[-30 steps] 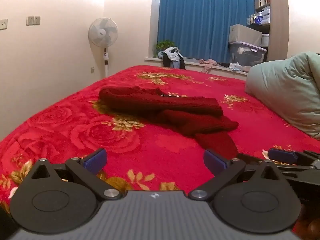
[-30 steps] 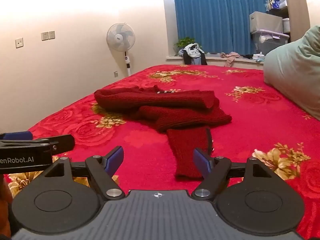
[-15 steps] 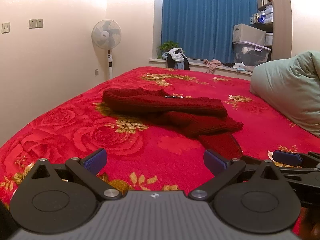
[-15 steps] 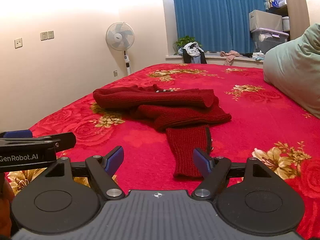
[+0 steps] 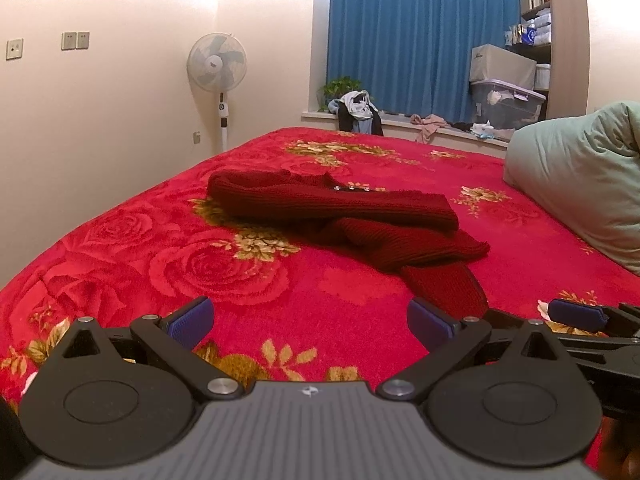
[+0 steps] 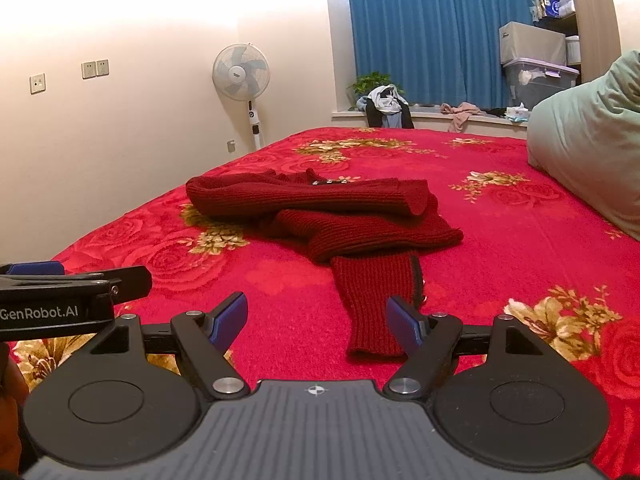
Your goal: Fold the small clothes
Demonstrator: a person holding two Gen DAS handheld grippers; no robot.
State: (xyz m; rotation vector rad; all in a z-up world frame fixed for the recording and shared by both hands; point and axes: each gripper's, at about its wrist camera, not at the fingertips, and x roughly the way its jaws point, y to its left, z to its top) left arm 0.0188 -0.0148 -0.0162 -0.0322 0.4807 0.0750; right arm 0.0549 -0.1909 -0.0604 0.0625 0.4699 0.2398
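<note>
A dark red knitted sweater (image 5: 340, 208) lies bunched on the red flowered bedspread (image 5: 168, 264); it also shows in the right wrist view (image 6: 320, 208). One sleeve (image 6: 374, 304) stretches toward me, its cuff just ahead of my right gripper (image 6: 316, 320), which is open and empty. My left gripper (image 5: 310, 320) is open and empty, low over the bedspread, short of the sweater. Each gripper shows at the edge of the other's view.
A pale green pillow (image 5: 580, 176) lies at the right of the bed. A standing fan (image 5: 216, 68) is by the left wall. Blue curtains (image 5: 420, 36), a windowsill with clothes (image 5: 358, 112) and storage boxes (image 5: 506, 96) are beyond the bed.
Both grippers have shifted slightly, so the view has drifted a little. The sweater has not moved and both grippers stay open.
</note>
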